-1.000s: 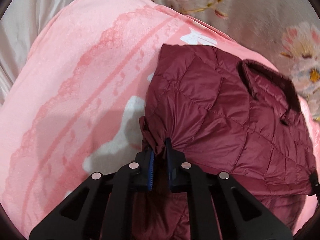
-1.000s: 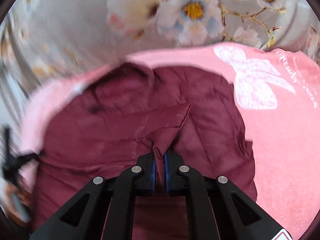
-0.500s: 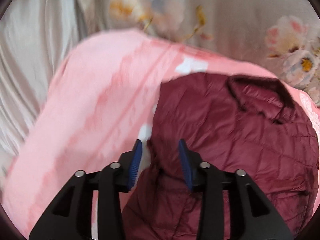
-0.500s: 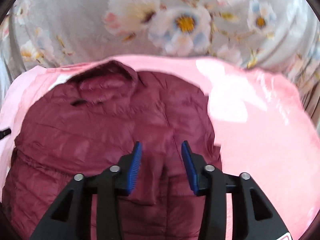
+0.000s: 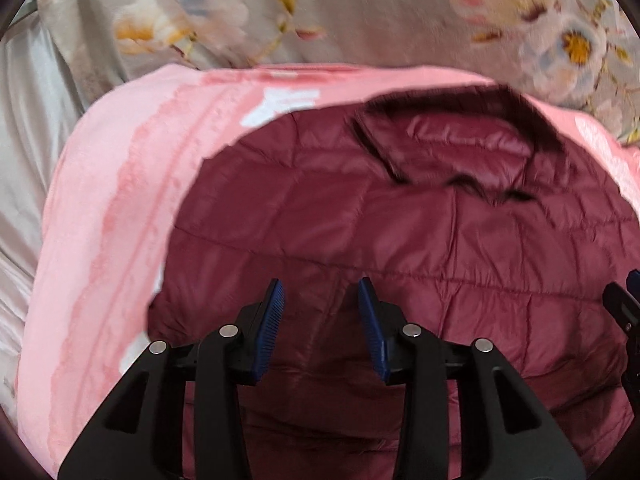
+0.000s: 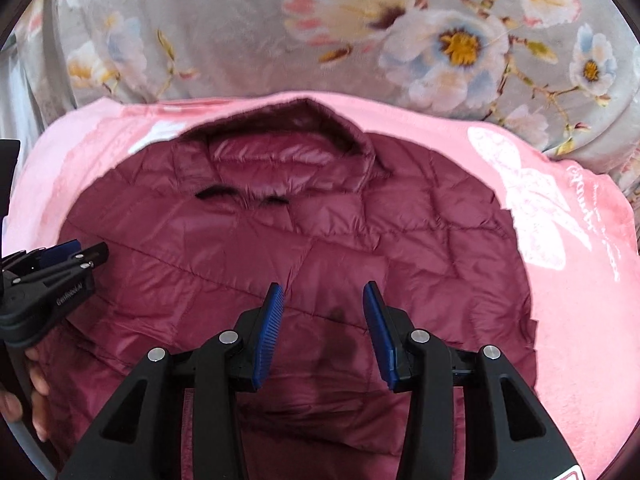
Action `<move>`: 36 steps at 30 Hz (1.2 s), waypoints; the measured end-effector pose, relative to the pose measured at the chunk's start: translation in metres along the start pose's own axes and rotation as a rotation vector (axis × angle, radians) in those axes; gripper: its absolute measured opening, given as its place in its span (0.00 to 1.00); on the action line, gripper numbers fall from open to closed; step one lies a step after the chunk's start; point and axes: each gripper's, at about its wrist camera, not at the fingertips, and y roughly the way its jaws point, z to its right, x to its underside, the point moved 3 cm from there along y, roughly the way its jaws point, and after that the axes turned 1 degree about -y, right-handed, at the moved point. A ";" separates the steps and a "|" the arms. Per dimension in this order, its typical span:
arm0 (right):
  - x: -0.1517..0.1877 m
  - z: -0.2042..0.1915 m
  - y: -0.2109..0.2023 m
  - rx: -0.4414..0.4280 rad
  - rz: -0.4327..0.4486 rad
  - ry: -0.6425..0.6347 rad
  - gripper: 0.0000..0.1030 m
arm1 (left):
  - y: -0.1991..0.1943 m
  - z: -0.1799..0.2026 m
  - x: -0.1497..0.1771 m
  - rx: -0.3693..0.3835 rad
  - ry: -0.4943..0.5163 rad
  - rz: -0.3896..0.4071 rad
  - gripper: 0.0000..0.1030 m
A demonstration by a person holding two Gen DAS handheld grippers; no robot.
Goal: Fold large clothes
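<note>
Both the left gripper (image 5: 322,322) and right gripper (image 6: 322,326) hover with jaws part open, empty, over the maroon puffer jacket (image 6: 360,240); its slippery, puffy folds may spring open.

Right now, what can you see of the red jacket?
The jacket is dark red, puffy and shiny, stitched in quilted squares. It lies spread on the pink blanket, collar at the far end. Both grippers, left and right, hover open above it, not pinching it.
</note>
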 end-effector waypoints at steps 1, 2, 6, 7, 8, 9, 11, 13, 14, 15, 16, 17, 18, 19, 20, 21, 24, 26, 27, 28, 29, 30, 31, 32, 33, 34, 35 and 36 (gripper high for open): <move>0.003 0.000 0.005 0.001 -0.011 -0.002 0.41 | 0.003 0.001 0.003 -0.002 0.001 -0.004 0.36; 0.005 -0.001 0.008 0.002 -0.018 -0.002 0.41 | 0.005 0.002 0.005 -0.003 0.001 -0.006 0.36; 0.015 -0.001 0.020 0.000 -0.046 0.000 0.41 | 0.012 0.003 0.013 -0.012 0.005 -0.002 0.36; 0.018 -0.002 0.023 0.000 -0.052 -0.003 0.41 | 0.014 0.003 0.014 -0.013 0.006 0.000 0.36; 0.020 -0.003 0.025 0.001 -0.053 -0.005 0.41 | 0.015 0.003 0.016 -0.015 0.007 0.003 0.36; 0.022 -0.004 0.027 0.003 -0.052 -0.008 0.41 | 0.016 0.004 0.017 -0.018 0.009 0.007 0.37; 0.025 -0.005 0.028 0.009 -0.047 -0.013 0.41 | 0.017 0.006 0.020 -0.028 0.016 0.019 0.37; 0.028 -0.006 0.030 0.014 -0.040 -0.016 0.41 | 0.018 0.008 0.023 -0.041 0.028 0.034 0.37; 0.029 -0.006 0.030 0.016 -0.035 -0.016 0.41 | 0.018 0.008 0.024 -0.046 0.030 0.041 0.37; 0.030 -0.007 0.031 0.018 -0.032 -0.017 0.41 | 0.019 0.008 0.025 -0.049 0.032 0.047 0.37; 0.030 -0.007 0.031 0.021 -0.030 -0.019 0.41 | 0.019 0.009 0.025 -0.052 0.035 0.050 0.37; 0.031 -0.007 0.031 0.026 -0.027 -0.022 0.41 | 0.019 0.009 0.026 -0.054 0.037 0.052 0.37; 0.031 -0.008 0.030 0.031 -0.025 -0.026 0.41 | 0.020 0.009 0.026 -0.055 0.038 0.053 0.37; 0.032 -0.009 0.030 0.035 -0.023 -0.030 0.41 | 0.020 0.009 0.027 -0.056 0.039 0.054 0.37; 0.031 -0.009 0.031 0.036 -0.023 -0.032 0.41 | 0.020 0.009 0.027 -0.058 0.041 0.054 0.37; 0.031 -0.009 0.031 0.036 -0.024 -0.034 0.41 | 0.020 0.010 0.027 -0.064 0.046 0.054 0.37; 0.030 -0.006 0.032 0.010 -0.029 -0.020 0.43 | 0.020 0.011 0.027 -0.070 0.052 0.054 0.37; 0.025 0.001 0.029 -0.067 -0.042 0.004 0.48 | 0.018 0.005 0.024 -0.028 0.038 0.040 0.38; 0.022 0.004 0.027 -0.100 -0.045 0.016 0.49 | 0.016 0.001 0.020 0.018 0.028 0.018 0.40; 0.013 0.012 0.018 -0.162 -0.031 0.048 0.49 | 0.013 -0.004 0.014 0.083 0.008 -0.005 0.42; 0.003 0.020 0.010 -0.182 -0.003 0.078 0.49 | 0.008 -0.012 0.006 0.155 -0.030 -0.020 0.48; -0.005 0.026 0.005 -0.186 0.023 0.102 0.54 | 0.004 -0.019 -0.003 0.201 -0.069 -0.020 0.56; -0.018 0.035 0.000 -0.189 0.055 0.137 0.58 | 0.000 -0.026 -0.014 0.234 -0.109 -0.009 0.62; -0.031 0.044 -0.001 -0.202 0.078 0.175 0.67 | -0.003 -0.034 -0.030 0.263 -0.152 0.009 0.72; -0.042 0.050 0.002 -0.228 0.083 0.210 0.70 | -0.002 -0.037 -0.040 0.279 -0.172 0.013 0.78; -0.056 0.058 0.012 -0.266 0.076 0.254 0.70 | 0.002 -0.039 -0.053 0.296 -0.192 0.015 0.78; -0.063 0.062 0.020 -0.279 0.069 0.282 0.70 | 0.009 -0.041 -0.063 0.305 -0.208 0.010 0.78; -0.071 0.068 0.032 -0.287 0.055 0.315 0.70 | 0.021 -0.040 -0.074 0.311 -0.230 -0.017 0.78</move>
